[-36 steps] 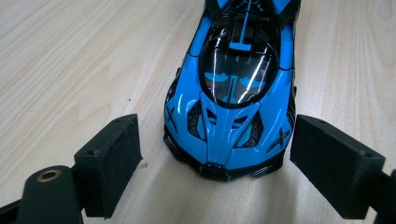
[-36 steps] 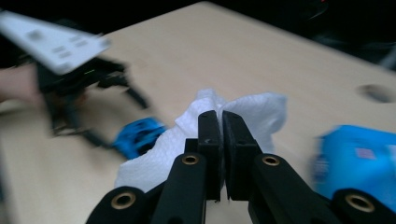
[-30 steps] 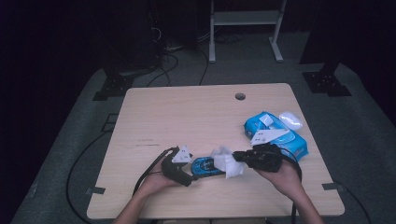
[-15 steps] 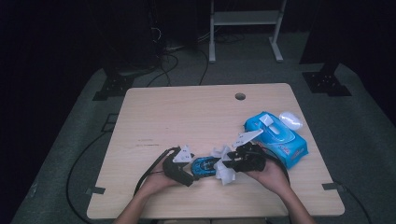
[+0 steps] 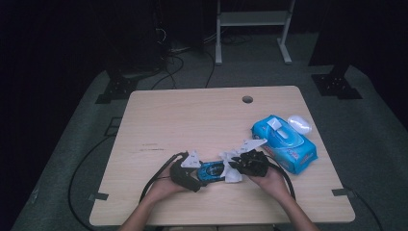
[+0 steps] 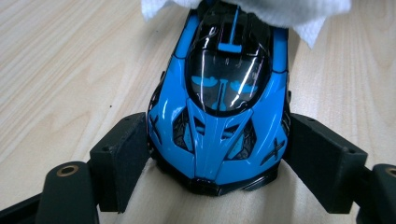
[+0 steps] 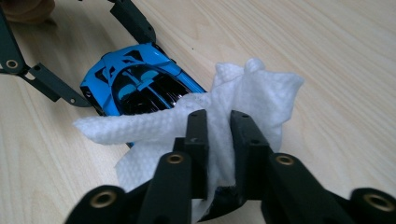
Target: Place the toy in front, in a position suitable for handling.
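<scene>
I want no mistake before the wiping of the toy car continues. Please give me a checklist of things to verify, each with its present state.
1. Left gripper holds the blue toy car at both sides near its nose: ok.
2. Right gripper is shut on the white wipe: ok.
3. Wipe touches the car: ok, it lies over the rear end.
4. Car rests on the wooden table: ok.
5. Wipe pack lies apart from the work: ok.
6. Car's underside is clean: cannot tell.
</scene>
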`<state>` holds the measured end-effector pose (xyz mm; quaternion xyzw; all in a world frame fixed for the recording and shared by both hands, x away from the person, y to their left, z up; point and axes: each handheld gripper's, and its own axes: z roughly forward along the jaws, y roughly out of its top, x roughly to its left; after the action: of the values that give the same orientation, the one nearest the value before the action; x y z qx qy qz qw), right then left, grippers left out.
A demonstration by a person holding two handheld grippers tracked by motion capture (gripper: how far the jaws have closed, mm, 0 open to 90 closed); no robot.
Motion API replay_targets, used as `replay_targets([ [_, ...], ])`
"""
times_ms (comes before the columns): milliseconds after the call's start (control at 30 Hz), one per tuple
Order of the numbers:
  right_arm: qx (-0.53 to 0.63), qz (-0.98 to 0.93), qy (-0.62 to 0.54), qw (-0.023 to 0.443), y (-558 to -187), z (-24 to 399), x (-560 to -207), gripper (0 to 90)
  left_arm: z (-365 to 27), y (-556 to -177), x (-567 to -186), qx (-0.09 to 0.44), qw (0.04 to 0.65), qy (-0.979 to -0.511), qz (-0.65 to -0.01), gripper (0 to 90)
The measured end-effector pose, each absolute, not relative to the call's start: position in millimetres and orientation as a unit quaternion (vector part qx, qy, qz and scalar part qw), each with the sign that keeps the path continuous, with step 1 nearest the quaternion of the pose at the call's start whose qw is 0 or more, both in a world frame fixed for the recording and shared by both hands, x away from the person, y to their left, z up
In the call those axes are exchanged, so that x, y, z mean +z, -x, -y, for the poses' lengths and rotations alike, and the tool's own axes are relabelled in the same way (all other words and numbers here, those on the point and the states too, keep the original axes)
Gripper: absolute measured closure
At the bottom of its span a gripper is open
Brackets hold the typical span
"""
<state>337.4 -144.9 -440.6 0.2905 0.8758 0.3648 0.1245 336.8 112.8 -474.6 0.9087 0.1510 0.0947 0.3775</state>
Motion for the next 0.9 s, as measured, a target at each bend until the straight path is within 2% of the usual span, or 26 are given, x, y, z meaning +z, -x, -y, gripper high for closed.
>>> replay_targets([
  [133, 0.361, -0.878, -0.283, 0.135, -332, 144, -437, 82.8, -111, -337, -475, 0.096, 0.374, -0.910, -0.150, 22.8],
  [200, 0.370, -0.879, -0.275, 0.124, -328, 141, -435, 83.3, -111, -337, -475, 0.094, 0.375, -0.910, -0.151, 23.0],
  [333, 0.342, -0.900, -0.243, 0.119, -319, 126, -437, 83.3, -112, -336, -475, 0.093, 0.375, -0.910, -0.151, 23.8],
  [433, 0.334, -0.905, -0.239, 0.110, -320, 130, -436, 81.9, -112, -336, -475, 0.098, 0.373, -0.910, -0.149, 24.1],
  [467, 0.329, -0.906, -0.242, 0.115, -321, 137, -432, 71.0, -113, -336, -475, 0.098, 0.374, -0.910, -0.148, 24.1],
  [500, 0.329, -0.906, -0.242, 0.115, -321, 137, -432, 71.0, -113, -336, -475, 0.098, 0.374, -0.910, -0.148, 24.1],
  [533, 0.335, -0.903, -0.237, 0.126, -319, 146, -427, 59.5, -113, -336, -475, 0.097, 0.373, -0.911, -0.148, 24.0],
  [567, 0.335, -0.903, -0.237, 0.126, -319, 146, -427, 59.5, -113, -336, -475, 0.097, 0.373, -0.911, -0.148, 24.0],
  [667, 0.352, -0.892, -0.234, 0.162, -320, 155, -420, 44.9, -112, -336, -475, 0.099, 0.372, -0.911, -0.146, 24.0],
  [833, 0.367, -0.883, -0.230, 0.180, -328, 146, -428, 41.9, -111, -337, -476, 0.096, 0.374, -0.911, -0.146, 24.1],
  [867, 0.367, -0.883, -0.238, 0.170, -333, 140, -433, 45.6, -111, -337, -476, 0.095, 0.373, -0.911, -0.146, 24.1],
  [900, 0.367, -0.883, -0.238, 0.170, -333, 140, -433, 45.6, -111, -337, -476, 0.095, 0.373, -0.911, -0.146, 24.1],
])
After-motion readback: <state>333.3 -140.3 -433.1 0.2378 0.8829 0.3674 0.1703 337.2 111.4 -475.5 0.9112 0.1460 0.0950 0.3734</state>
